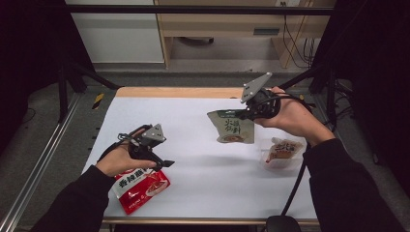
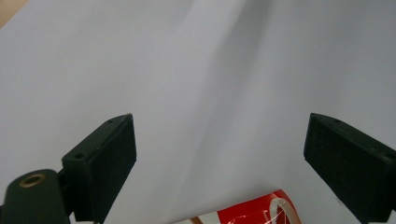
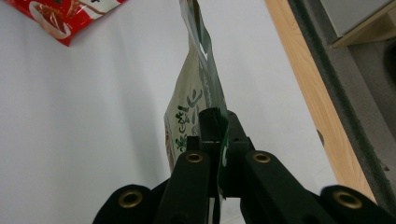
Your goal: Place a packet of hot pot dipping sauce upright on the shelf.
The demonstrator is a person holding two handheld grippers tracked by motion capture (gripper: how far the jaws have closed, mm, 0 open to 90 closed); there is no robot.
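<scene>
Green-topped pouch point(image 3: 196, 100) pinched edge-on in our right gripper point(image 3: 219, 135); from above we read its face; left gripper point(image 2: 219, 154) wide, empty, over red pouch point(image 2: 261, 211)

You are working at a table point(image 1: 203, 193) with a white top and a wood strip along its far edge. Two bags lie flat on it — a red bag point(image 1: 140, 186) at the near left corner, and a small clear bag point(image 1: 283, 152) well to the right of the red one.
</scene>
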